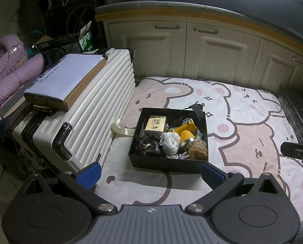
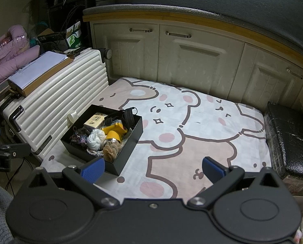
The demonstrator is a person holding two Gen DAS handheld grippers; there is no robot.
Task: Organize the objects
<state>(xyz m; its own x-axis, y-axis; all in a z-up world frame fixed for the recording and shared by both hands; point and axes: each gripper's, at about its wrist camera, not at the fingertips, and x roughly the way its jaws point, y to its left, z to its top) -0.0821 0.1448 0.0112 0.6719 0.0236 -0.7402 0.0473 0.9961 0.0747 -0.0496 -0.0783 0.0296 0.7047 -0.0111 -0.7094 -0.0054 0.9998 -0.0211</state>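
Left gripper point(image 1: 150, 170): hovering, jaws spread wide, gripping nothing.
Right gripper point(image 2: 153, 167): hovering, jaws wide, gripping nothing.
Black box point(image 1: 167, 164): sitting just ahead of the left jaws, ahead-left of the right jaws; open-topped, crammed with a yellow flashlight point(image 1: 185, 131), white yarn point(image 1: 169, 142), and a tan scrunchie point(image 1: 198, 150).
Blanket point(image 1: 243, 122): lying under the box, showing cartoon bears.

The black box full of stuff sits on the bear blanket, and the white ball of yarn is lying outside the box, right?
Not quite. The black box does sit on the bear blanket, but the white ball of yarn lies inside the box, beside the yellow thing. The left wrist view shows it clearly.
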